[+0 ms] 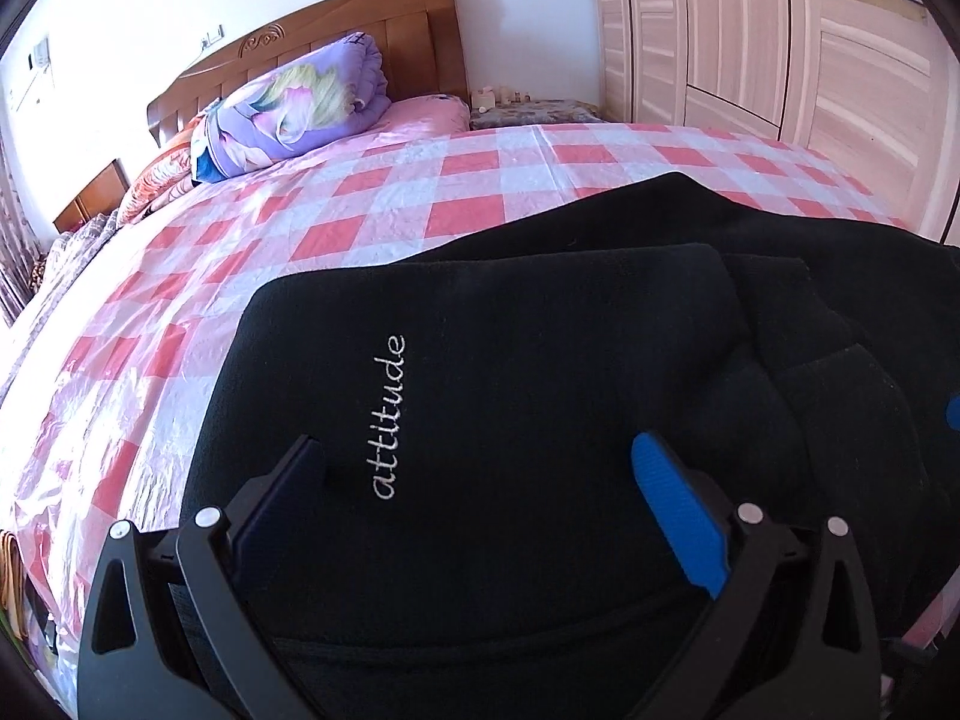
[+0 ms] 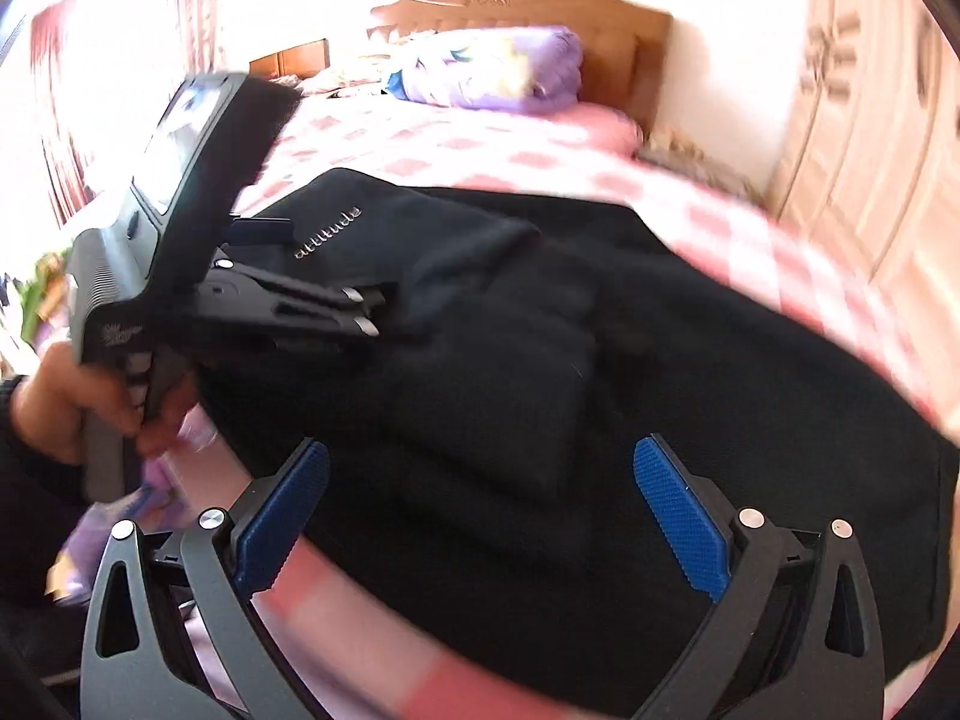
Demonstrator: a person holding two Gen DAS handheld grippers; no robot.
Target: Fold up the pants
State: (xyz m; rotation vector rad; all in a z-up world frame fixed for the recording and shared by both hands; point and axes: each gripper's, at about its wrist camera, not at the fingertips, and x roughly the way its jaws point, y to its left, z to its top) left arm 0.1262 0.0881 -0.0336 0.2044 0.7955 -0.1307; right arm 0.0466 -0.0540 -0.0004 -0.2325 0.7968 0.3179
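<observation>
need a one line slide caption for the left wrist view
Open left gripper hovering over black pants with "attitude" lettering, laid on a pink checked bedsheet.

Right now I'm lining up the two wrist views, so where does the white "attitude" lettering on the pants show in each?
Left wrist: "attitude" lettering sits low, left of centre, running vertically on the black pants, between the open left gripper fingers.
Right wrist: lettering upper left, small, beside the left gripper.
Shared landmark: purple rolled quilt by the headboard.
</observation>
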